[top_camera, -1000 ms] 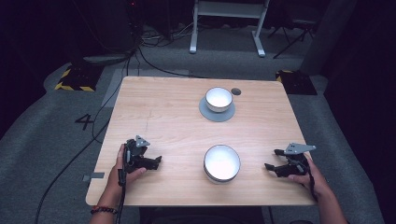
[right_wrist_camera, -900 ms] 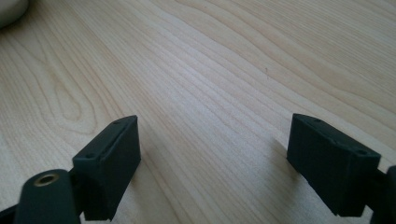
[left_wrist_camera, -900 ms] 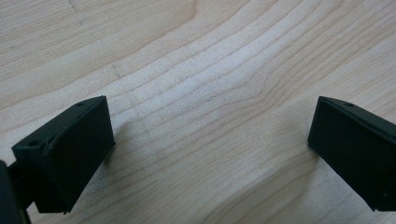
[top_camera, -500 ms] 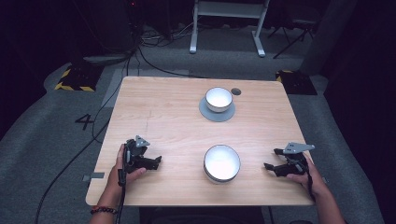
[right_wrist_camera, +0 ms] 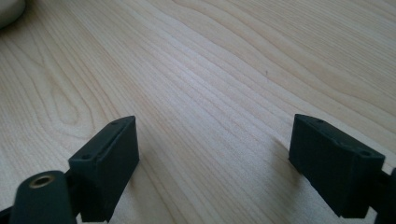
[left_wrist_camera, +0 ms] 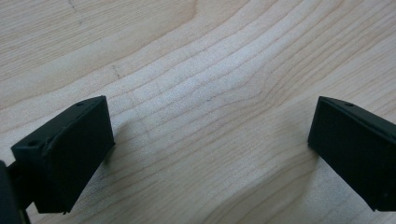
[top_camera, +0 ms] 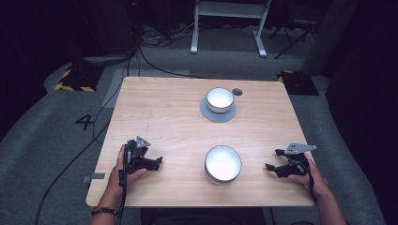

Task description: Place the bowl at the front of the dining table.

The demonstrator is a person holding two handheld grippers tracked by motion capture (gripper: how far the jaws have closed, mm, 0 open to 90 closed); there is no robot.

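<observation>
While both claws rest spread wide and empty on the tabletop (top_camera: 164, 112), the near white bowl (top_camera: 223, 163) sits between them: left claw (top_camera: 157, 162) and right claw (top_camera: 271, 167) both point inward at it, right one slightly nearer. Far bowl (top_camera: 219, 99) sits on a grey saucer (top_camera: 206, 113).

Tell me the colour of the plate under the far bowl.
Grey; the plate under the bowl shows best in the high view.

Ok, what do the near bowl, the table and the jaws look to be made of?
Near bowl: probably glazed ceramic; glossy white inside, dark rim; could be enamelled metal.
Table: light wood, or wood veneer; clear grain lines, matte finish.
Left gripper and right gripper jaws: matte black blocks with small holes, likely plastic.
</observation>
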